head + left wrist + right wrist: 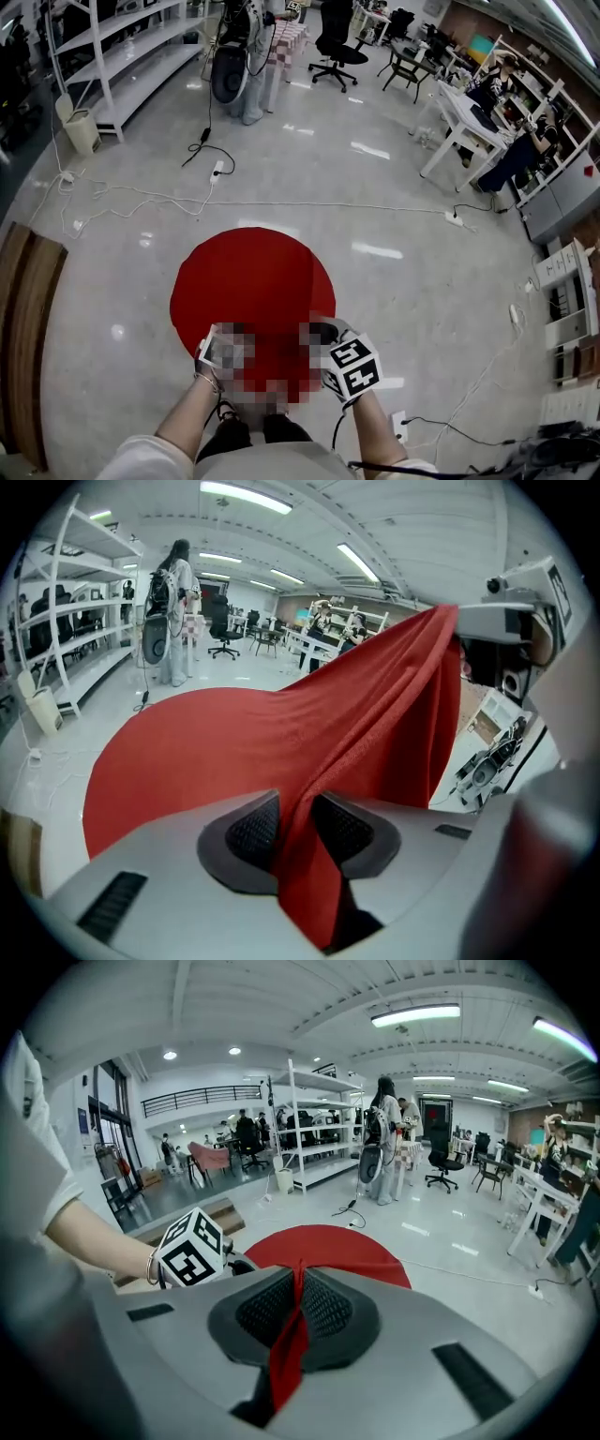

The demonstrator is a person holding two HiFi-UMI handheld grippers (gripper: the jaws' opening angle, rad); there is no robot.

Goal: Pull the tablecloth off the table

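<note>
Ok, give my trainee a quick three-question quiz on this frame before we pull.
1. Multiple choice: the tablecloth is A) blue and square, B) red and round, C) white and striped.
2. True or false: the right gripper is open and empty.
3. Fill in: red cloth runs between the jaws of the left gripper and the ___ gripper.
Key: 1 B. 2 false, it is shut on the tablecloth. 3 right.

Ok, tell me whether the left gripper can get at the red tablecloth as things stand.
Probably yes: the left gripper has a fold of the tablecloth between its jaws, and nothing stands in the way. The right gripper pinches it too.
</note>
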